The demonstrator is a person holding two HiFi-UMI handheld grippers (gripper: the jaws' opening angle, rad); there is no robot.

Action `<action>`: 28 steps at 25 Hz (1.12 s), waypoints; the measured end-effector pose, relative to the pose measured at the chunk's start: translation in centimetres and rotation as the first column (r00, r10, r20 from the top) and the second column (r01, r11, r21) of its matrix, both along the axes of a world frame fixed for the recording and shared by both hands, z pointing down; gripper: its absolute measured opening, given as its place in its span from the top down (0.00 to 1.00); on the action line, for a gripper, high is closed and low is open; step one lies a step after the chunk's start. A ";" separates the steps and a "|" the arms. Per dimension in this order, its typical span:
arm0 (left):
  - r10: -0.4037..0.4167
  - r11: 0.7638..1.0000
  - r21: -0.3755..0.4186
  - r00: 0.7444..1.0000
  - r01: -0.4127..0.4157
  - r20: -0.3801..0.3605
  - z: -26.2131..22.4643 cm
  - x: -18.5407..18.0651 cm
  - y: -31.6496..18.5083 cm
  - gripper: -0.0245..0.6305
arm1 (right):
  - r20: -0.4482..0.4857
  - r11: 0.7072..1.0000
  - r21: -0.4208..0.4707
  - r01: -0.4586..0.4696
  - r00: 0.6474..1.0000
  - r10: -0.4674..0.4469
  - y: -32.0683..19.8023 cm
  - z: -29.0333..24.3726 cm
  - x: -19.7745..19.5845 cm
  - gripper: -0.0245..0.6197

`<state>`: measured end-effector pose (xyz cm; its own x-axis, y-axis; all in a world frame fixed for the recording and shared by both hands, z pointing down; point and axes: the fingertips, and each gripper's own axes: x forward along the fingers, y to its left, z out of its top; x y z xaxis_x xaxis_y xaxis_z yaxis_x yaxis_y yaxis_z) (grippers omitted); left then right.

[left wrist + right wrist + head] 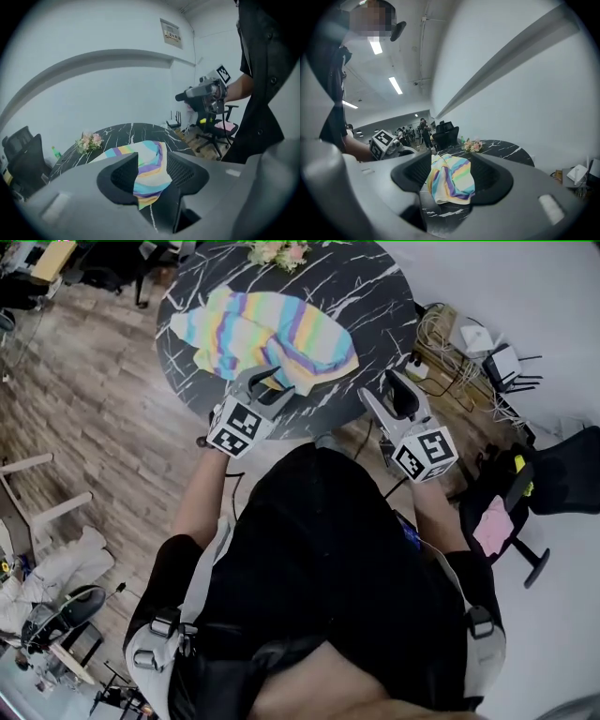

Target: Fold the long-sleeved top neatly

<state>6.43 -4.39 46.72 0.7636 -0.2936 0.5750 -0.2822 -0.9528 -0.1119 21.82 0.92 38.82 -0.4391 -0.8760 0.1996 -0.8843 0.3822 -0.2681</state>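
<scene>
The long-sleeved top [262, 334], striped in pastel rainbow colours, lies crumpled on the round black marble table [375, 296]. My left gripper [267, 382] is at the top's near hem with its jaws apart. In the left gripper view the top [150, 171] shows through the gap, and I cannot tell whether the pads touch it. My right gripper [386, 390] hovers open over the table's near right edge, clear of the cloth. The right gripper view shows the top [450, 183] farther off on the table [506, 150], with nothing between the jaws.
A small bunch of flowers [277, 251] stands at the table's far edge. Right of the table are tangled cables and white boxes [469, 343] and a black office chair [534, 493] with a pink item on it. People stand far back in the room [422, 129].
</scene>
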 end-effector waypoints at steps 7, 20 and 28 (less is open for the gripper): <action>0.193 0.980 0.000 0.958 -0.198 0.214 5.6 3.0 -1.1 0.67 | 0.012 0.996 -0.071 -0.052 0.999 0.053 -0.1 2.4 2.9 0.57; 0.424 0.890 -0.078 0.751 -0.450 0.506 13.4 4.1 -0.3 0.67 | 0.027 0.985 -0.142 -0.094 0.995 0.099 0.5 4.6 5.4 0.59; 0.503 0.840 -0.158 0.634 -0.519 0.588 16.3 4.1 -0.4 0.67 | 0.031 0.977 -0.179 -0.117 0.992 0.124 1.2 5.9 6.3 0.60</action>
<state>10.49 -4.74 62.99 0.3065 0.0193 0.9517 0.3801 -0.9191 -0.1038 28.09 2.08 44.68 -0.3440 -0.8756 0.3390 -0.9074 0.2172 -0.3598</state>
